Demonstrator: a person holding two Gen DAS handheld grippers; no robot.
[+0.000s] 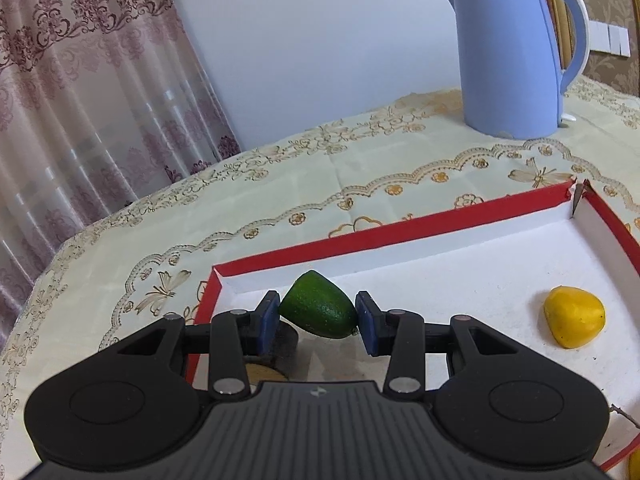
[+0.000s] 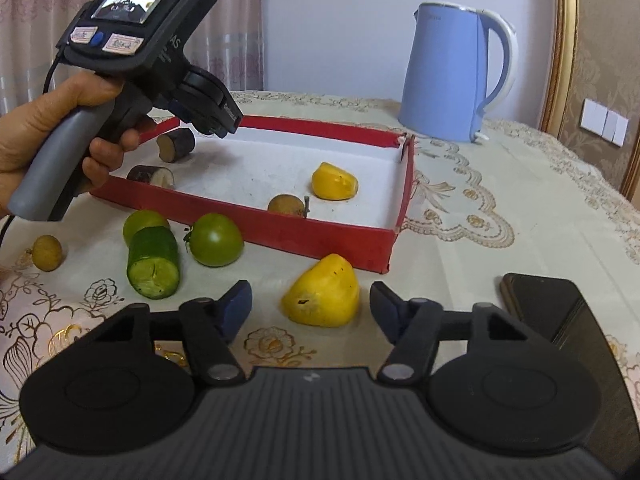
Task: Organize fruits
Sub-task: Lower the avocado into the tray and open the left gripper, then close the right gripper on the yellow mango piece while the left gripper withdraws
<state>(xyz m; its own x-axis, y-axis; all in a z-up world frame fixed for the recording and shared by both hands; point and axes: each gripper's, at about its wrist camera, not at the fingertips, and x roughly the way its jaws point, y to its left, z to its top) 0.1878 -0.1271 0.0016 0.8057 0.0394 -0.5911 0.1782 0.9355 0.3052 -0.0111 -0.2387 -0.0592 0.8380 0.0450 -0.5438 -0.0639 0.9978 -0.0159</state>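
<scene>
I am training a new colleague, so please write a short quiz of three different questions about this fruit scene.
1. True or false: the left claw holds a green fruit piece over the red tray.
2. What lies between the open fingers of the right claw? A) phone B) yellow fruit piece C) kettle
3. Fill in: the cucumber chunk lies ___ the tray.

Key: 1 true; 2 B, the yellow fruit piece; 3 outside.

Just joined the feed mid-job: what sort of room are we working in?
Probably a home dining or living room: a patterned tablecloth, a blue electric kettle and flowered curtains.
</scene>
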